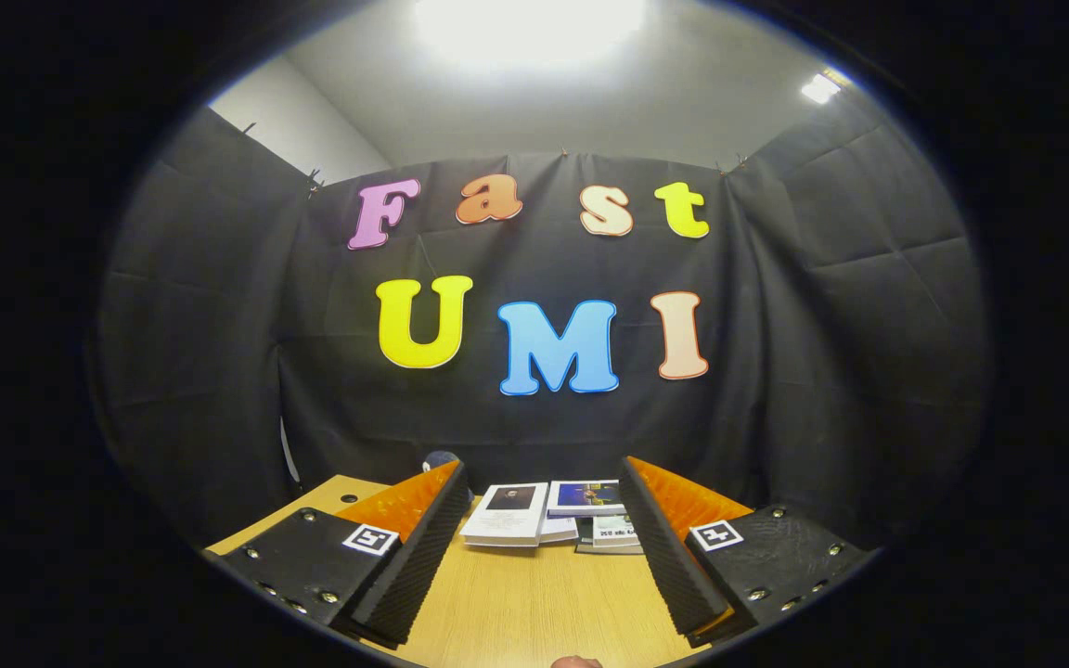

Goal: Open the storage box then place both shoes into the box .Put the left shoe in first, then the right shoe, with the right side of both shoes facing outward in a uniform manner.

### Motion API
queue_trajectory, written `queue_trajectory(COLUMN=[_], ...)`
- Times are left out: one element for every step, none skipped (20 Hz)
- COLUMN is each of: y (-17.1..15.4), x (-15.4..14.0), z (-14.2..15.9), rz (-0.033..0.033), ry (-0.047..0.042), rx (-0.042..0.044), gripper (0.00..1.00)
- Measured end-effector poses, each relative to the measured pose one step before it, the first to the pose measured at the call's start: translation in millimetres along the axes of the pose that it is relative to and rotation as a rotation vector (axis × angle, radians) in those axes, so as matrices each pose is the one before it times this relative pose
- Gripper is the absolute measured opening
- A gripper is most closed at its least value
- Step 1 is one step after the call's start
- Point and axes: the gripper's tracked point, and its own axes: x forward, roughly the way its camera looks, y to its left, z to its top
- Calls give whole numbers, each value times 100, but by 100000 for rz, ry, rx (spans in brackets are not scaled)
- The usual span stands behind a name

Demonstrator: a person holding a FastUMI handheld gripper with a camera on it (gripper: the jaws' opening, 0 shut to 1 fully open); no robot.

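Hand-held gripper (544, 501) spread wide, grasping nothing; books (516, 524) lie just beyond its fingers

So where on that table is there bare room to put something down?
The wooden table is bare between the open gripper's fingers, short of the books. Another bare patch is the far corner beyond the left finger. It is crowded at the back, where the books lie along the wall.
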Motion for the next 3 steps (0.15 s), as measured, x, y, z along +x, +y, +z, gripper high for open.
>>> queue_trajectory(y=[-110, -127, -79], x=[115, 136, 49], z=[-80, -69, 172], rz=[-245, -208, -263], ry=[727, 114, -397], rx=[-216, -65, 177], gripper=[99, 99, 99])
